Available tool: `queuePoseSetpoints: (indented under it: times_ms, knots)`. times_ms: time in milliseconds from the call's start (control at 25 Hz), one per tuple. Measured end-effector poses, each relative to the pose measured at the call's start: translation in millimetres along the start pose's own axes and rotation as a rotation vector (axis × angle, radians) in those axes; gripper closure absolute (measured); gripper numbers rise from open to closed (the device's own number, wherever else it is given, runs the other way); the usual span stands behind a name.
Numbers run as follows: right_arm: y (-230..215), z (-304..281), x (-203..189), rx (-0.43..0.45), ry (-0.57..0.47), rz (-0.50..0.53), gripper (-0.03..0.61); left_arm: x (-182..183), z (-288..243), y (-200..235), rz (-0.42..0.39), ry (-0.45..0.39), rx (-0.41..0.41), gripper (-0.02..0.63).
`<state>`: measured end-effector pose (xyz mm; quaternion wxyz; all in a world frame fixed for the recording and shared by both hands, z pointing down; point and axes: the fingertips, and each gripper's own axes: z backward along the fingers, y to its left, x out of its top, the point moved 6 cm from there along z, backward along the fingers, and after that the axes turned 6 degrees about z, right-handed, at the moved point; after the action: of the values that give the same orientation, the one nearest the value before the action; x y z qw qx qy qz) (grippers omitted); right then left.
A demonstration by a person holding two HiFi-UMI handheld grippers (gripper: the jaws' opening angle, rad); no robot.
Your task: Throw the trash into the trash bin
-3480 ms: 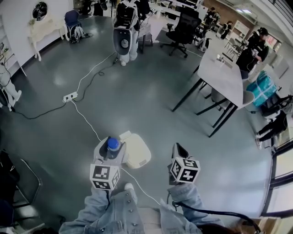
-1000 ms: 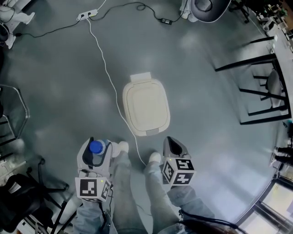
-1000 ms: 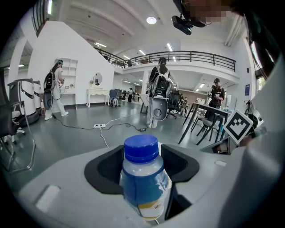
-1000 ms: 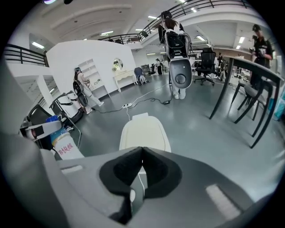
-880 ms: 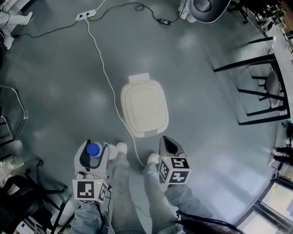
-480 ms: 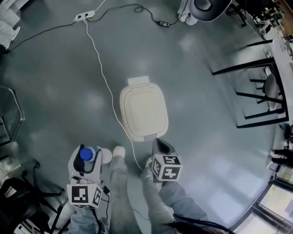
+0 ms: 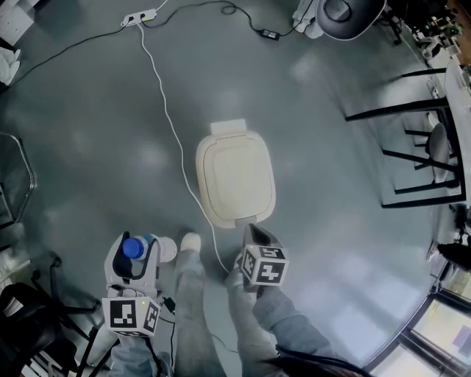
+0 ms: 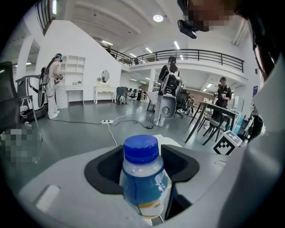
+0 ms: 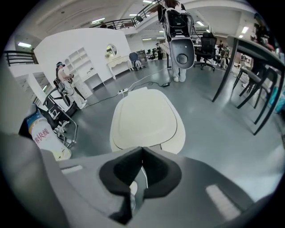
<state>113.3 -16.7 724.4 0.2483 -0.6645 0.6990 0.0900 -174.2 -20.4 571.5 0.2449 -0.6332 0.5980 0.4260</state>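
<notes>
A cream trash bin (image 7: 235,180) stands on the grey floor with its lid down. My left gripper (image 7: 135,254) is shut on a plastic bottle (image 8: 145,182) with a blue cap (image 7: 133,247) and a blue label, held upright to the left of the person's legs, short of the bin. My right gripper (image 7: 255,234) is shut with nothing between its jaws, hovering just at the bin's near edge. The right gripper view has the bin lid (image 9: 144,118) directly ahead of the jaws and the bottle (image 9: 42,133) off to the left.
A white cable (image 7: 173,140) runs from a power strip (image 7: 140,16) past the bin's left side to the person's shoes (image 7: 190,241). Black table legs (image 7: 412,147) stand at the right, a chair frame (image 7: 18,184) at the left, and a robot's base (image 7: 342,11) at the top.
The person has walked up to the bin. Over the last second both grippers drifted a little left and nearer the body; the bottle stays gripped and the lid stays down.
</notes>
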Motion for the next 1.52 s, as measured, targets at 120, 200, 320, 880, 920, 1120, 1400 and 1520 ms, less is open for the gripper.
queuePoseSetpoints:
  times_ms: [120,200,320,880,920,1120,1400,1520]
  knots:
    - [-3,-7,-7,-0.007,0.021,-0.013,0.575,-1,-3,4,0.008,0.008,0.009,0.341]
    - [-2,-10,-8,-0.007,0.029,-0.007,0.575,-3,-4,7,0.011,0.007,0.011,0.341]
    - [-1,-15,-10,-0.008,0.044,0.004,0.575,-3,-6,9,0.014,0.015,0.016,0.341]
    - [-3,-25,-17,-0.012,0.084,-0.003,0.575,-3,-16,3,0.018,0.033,0.002,0.341]
    - [-3,-26,-17,-0.005,0.086,-0.003,0.575,-2,-17,2,0.016,0.034,0.000,0.341]
    - [-3,-25,-16,0.018,0.078,0.001,0.574,-1,-19,-5,0.010,0.036,-0.013,0.341]
    - [-4,-23,-13,0.054,0.072,0.003,0.574,-4,-21,-15,0.002,0.047,-0.020,0.341]
    - [-5,-22,-11,0.077,0.067,-0.001,0.575,-5,-23,-19,-0.001,0.050,-0.024,0.341]
